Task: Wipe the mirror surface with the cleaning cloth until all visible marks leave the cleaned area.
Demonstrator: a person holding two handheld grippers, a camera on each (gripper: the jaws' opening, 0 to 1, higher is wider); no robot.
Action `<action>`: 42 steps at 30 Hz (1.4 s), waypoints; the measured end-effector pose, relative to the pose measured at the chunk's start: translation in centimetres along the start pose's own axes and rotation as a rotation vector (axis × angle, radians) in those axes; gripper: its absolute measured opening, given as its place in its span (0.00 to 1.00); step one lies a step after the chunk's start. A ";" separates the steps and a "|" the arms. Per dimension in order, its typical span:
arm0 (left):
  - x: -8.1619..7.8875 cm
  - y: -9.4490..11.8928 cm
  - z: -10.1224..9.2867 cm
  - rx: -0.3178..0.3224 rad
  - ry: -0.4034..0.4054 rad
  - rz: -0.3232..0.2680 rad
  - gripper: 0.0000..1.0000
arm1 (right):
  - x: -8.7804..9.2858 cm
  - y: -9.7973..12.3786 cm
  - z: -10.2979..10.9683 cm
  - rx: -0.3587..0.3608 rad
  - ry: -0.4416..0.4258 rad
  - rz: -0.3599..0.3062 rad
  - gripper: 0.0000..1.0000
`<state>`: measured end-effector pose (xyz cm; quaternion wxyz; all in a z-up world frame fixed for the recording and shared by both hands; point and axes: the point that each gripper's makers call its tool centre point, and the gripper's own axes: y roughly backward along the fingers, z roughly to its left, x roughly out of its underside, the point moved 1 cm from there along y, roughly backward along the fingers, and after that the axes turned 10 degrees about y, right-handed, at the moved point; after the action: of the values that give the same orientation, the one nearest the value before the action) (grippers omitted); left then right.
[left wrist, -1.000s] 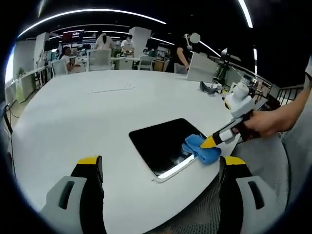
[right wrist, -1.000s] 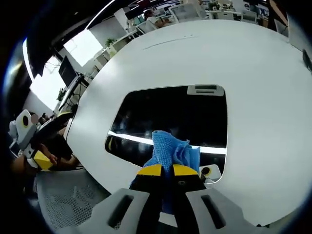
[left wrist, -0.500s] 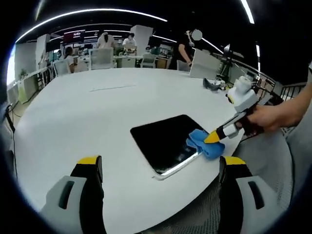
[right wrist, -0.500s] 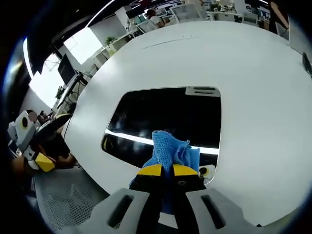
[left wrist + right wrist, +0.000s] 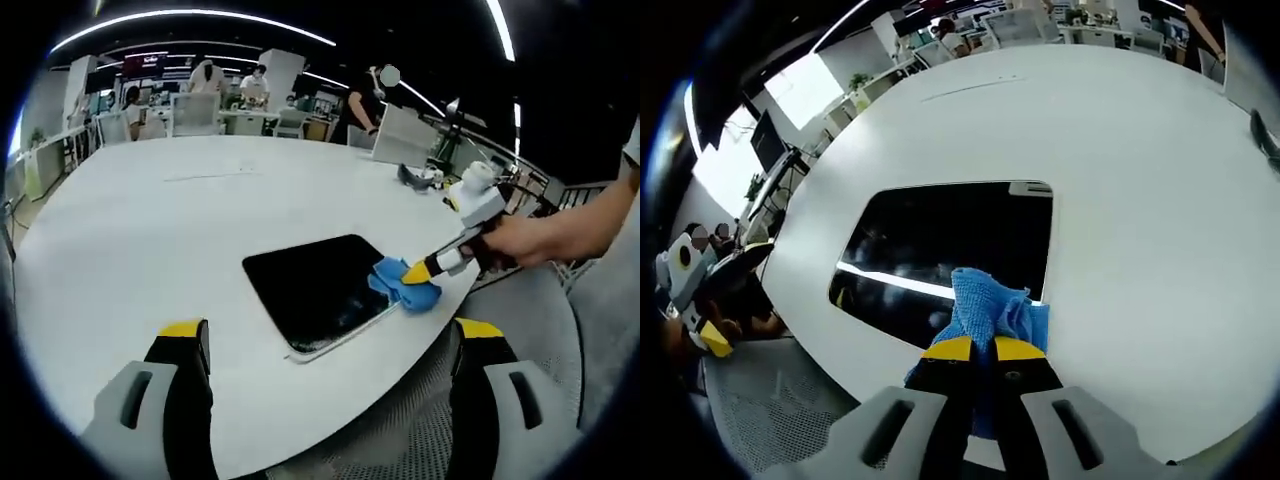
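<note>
Mirror (image 5: 940,240) corner under the blue cloth (image 5: 990,310); marks on its glass too faint to tell.

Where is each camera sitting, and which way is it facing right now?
Left gripper view: rides the left hand-held gripper, held off the round white table with jaws apart; faces the flat dark rectangular mirror and the right hand-held gripper in the person's hand.
Right gripper view: rides the right hand-held gripper, looking down over the blue cleaning cloth clamped in its jaws, onto the mirror; the left hand-held gripper shows at the left edge.
Shared: mirror, cloth, table.
</note>
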<state>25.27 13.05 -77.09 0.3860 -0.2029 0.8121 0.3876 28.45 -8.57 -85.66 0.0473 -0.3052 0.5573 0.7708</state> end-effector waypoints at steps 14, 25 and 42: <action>0.7 1.5 0.0 0.015 -0.046 0.018 0.99 | 0.0 0.0 -0.6 0.006 0.034 0.024 0.00; 0.3 2.1 0.6 -0.025 -0.082 -0.012 0.99 | -0.5 -0.2 -0.8 0.008 0.040 0.016 0.00; -0.1 1.9 1.1 -0.060 -0.094 -0.034 0.99 | -4.5 -2.4 -3.0 0.038 0.067 -0.002 0.00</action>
<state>24.62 15.05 -76.58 0.4242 -0.2094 0.7776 0.4142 34.36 -9.12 -85.84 0.0351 -0.3303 0.5730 0.7493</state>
